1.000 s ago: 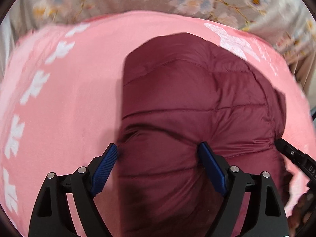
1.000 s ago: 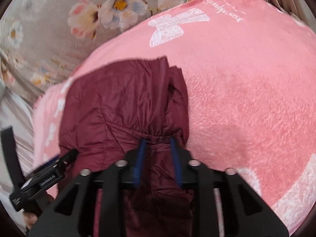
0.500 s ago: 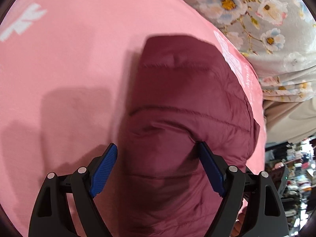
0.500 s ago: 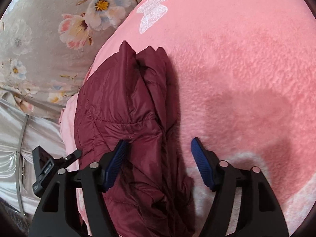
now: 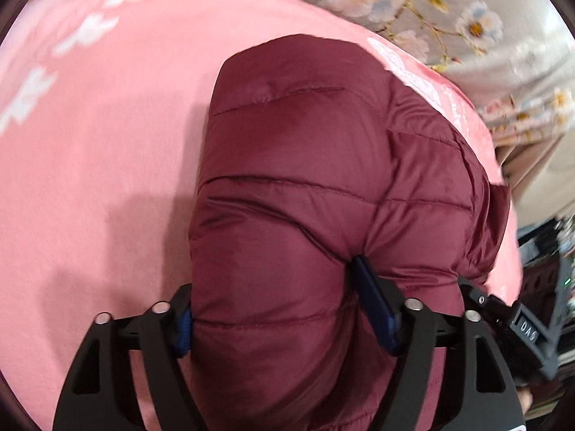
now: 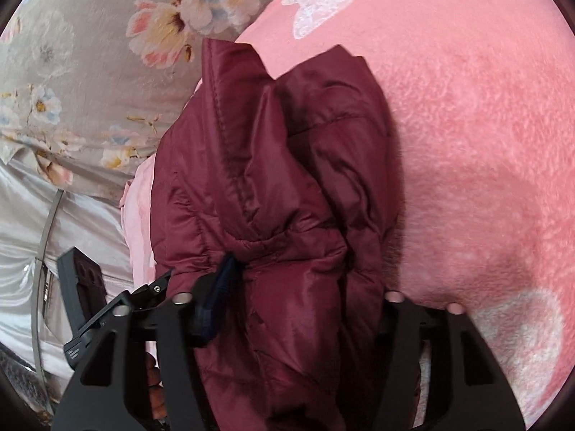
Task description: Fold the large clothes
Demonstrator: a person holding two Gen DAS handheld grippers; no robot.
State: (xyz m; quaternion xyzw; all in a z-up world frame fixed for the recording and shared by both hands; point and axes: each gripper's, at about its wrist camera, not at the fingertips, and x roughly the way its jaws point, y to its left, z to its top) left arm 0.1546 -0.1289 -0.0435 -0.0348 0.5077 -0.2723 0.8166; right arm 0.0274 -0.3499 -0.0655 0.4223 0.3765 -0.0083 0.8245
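1. We see the maroon puffer jacket (image 5: 305, 194) bunched into a thick bundle on the pink blanket (image 5: 100, 165), its near end pushed in between the fingers of the left gripper (image 5: 276, 309).
2. The left gripper's jaws are closing on that padded roll; both blue pads (image 5: 373, 301) already dent the fabric, so it has hold of the jacket.
3. From the right wrist view, the right gripper (image 6: 294, 309) straddles the jacket's gathered edge (image 6: 287, 186) too, and its jaws are closing. One blue pad (image 6: 219, 287) presses into a fold at a seam; the other pad is hidden behind cloth (so we read this grip from one side only).
4. The jacket lies near the blanket's (image 6: 485, 143) edge, with layered flaps pointing away from the right gripper.
5. The blanket carries white butterfly prints (image 6: 316, 3) and covers a soft surface.
6. Beyond it lies grey floral fabric (image 6: 90, 54), with pale satin cloth (image 6: 28, 237) beside it.
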